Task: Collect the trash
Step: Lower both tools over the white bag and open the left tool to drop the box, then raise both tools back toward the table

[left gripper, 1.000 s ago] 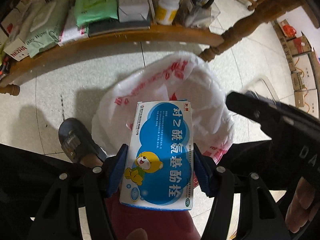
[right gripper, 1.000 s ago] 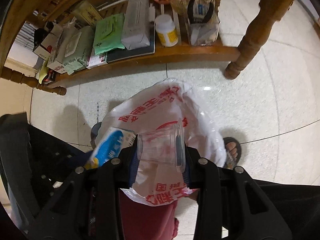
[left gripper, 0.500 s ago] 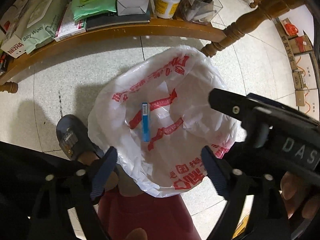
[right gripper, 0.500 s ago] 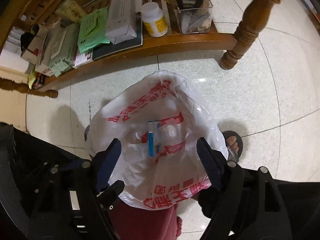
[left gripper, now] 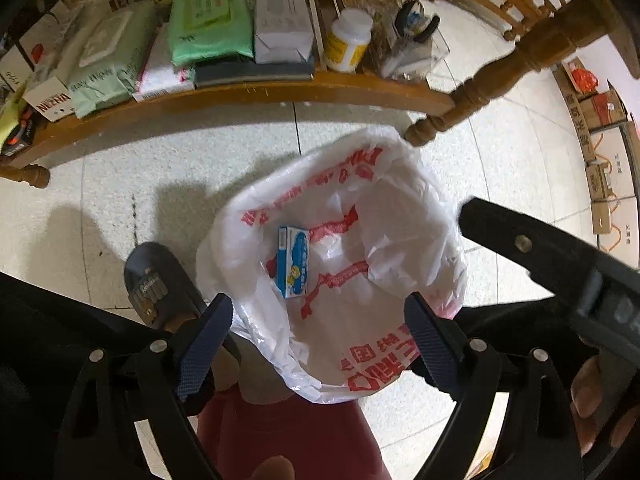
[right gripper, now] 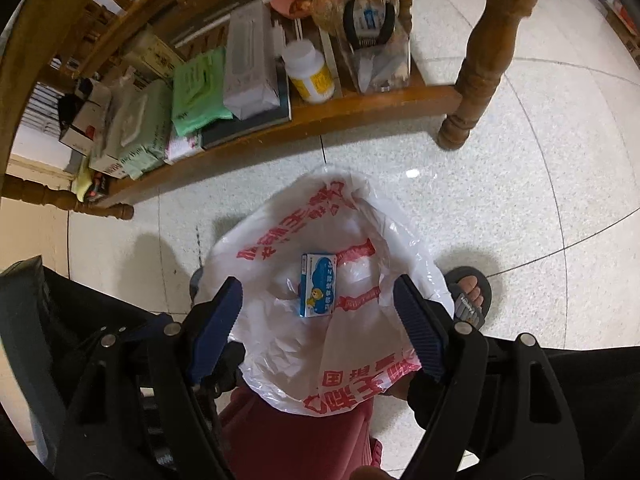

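The blue medicine box (left gripper: 295, 261) is seen lying inside the white plastic bag (left gripper: 404, 184). Both the left tool (left gripper: 318, 344) and right tool (right gripper: 318, 322) are held wide, empty. More trash should be dropped over the bag's middle.

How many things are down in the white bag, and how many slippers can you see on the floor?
Blue boxes in the white bag: 1, the blue box
Slippers: 2, one dark slipper, one grey slipper
Total: 3
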The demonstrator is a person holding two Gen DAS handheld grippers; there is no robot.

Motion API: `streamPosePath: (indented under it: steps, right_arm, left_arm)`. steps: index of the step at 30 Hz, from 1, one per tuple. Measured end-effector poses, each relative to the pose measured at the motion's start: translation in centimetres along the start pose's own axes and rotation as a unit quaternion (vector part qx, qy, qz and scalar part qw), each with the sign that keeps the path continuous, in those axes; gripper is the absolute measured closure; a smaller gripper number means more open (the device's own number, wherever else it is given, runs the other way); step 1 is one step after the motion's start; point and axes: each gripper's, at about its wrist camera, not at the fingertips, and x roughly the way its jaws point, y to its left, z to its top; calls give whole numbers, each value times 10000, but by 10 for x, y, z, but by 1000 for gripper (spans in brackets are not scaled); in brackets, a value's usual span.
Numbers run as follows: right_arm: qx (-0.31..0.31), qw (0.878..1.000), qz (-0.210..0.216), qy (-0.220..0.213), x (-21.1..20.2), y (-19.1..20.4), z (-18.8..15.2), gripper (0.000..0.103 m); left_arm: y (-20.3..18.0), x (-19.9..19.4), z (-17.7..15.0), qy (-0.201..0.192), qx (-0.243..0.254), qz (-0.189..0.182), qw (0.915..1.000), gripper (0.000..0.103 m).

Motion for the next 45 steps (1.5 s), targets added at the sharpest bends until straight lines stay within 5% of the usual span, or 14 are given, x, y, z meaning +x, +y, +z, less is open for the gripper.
streamPosePath:
  steps: [14, 23, 35, 45]
  right_arm:
    - [-77, 9973, 185, -709, -81, 6, -12, 27]
    - [-135, 9914, 214, -1286, -152, 7, -8, 25]
    - [-414, 9769, 269, -2080, -242, 40, 32, 21]
    - [-391, 9724, 373, -2272, -288, 82, 107, 17]
  left_arm:
    - [-8, -81, 10, -1179, 124, 249, 9926, 11]
    - [-1, -168, 11, -2130, -44, 383, 9763, 8]
    - [-7, -247, 39, -2934, -139, 643, 9537, 8]
    - [-14, -271, 91, -3186, -296, 705, 9448, 8]
